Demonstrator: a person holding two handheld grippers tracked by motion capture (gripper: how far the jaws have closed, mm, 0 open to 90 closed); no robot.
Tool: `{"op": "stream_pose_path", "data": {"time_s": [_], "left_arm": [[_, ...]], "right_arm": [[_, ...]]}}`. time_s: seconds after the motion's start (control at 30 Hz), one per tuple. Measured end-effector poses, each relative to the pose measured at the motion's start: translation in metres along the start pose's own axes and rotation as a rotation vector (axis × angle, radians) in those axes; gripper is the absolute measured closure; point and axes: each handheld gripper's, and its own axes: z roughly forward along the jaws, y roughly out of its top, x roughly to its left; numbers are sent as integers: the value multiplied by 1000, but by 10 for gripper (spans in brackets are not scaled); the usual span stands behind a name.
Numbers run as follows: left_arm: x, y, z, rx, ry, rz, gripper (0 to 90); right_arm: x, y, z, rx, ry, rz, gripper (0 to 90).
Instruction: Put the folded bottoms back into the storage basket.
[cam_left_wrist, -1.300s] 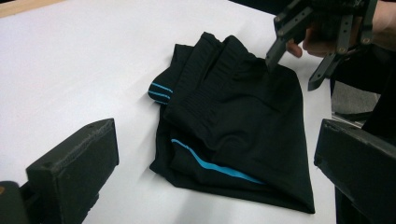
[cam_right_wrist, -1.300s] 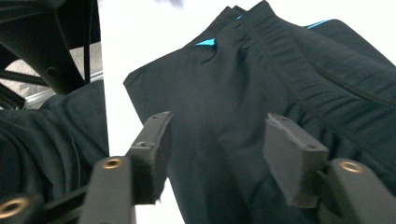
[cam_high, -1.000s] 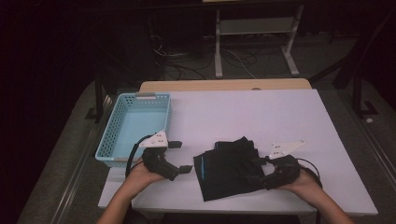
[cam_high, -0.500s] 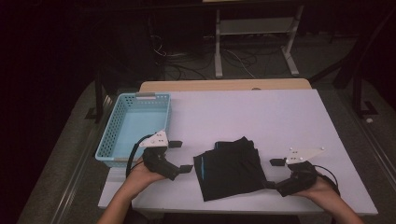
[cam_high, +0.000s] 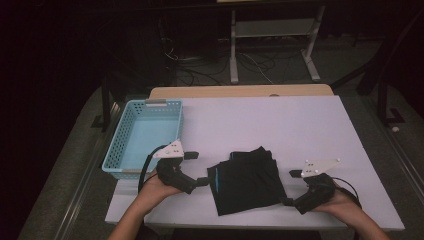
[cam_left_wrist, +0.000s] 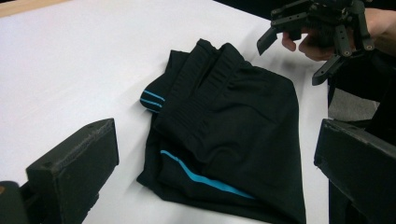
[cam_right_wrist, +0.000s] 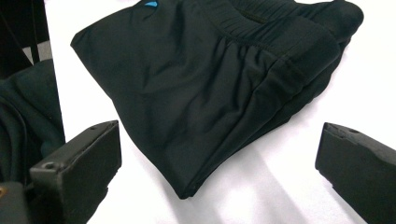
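A folded black garment (cam_high: 247, 181) with thin blue stripes lies near the front of the white table (cam_high: 280, 125). My left gripper (cam_high: 204, 182) rests at the garment's left edge, still and open; in the left gripper view (cam_left_wrist: 217, 147) the garment (cam_left_wrist: 224, 135) lies ahead between the wide jaws, untouched. My right gripper (cam_high: 289, 202) sits just off the garment's right front corner. Its jaws have just been opening and stand open (cam_right_wrist: 219, 140); the garment's folded edge (cam_right_wrist: 210, 79) lies in front of them, not pressed. The left gripper view also catches the right gripper (cam_left_wrist: 290, 63) beyond the cloth.
A light blue plastic basket (cam_high: 145, 135) stands at the table's left side, just behind my left hand. A wooden board (cam_high: 240, 92) borders the table's far edge. Both hands are close to the table's front edge.
The right gripper let go of the garment's right edge, opened its jaws and drew back to the right. The garment settled flat. The left gripper stayed put.
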Motion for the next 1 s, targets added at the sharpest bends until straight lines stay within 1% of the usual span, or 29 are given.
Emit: {"op": "stream_pose_path", "data": {"time_s": [0.03,0.17,0.43,0.57,0.73,1.0], "left_arm": [[-1,1,1,2,-2,3,0],[-4,3,7,5,-4,-3,0],[-8,7,21,17,-1,0,0],[-8,8,26,19,3,0,0],[-6,10,33,19,2,-10,0],[-3,13,45,35,10,-8,0]], "right_arm": [[0,0,0,3,0,-4,7],[-1,0,-1,2,3,5,7],[-3,0,-1,-7,24,13,9],[-2,1,-1,-19,19,0,8],[-3,0,-2,-21,20,1,8],[-3,0,-3,-26,19,6,8]]}}
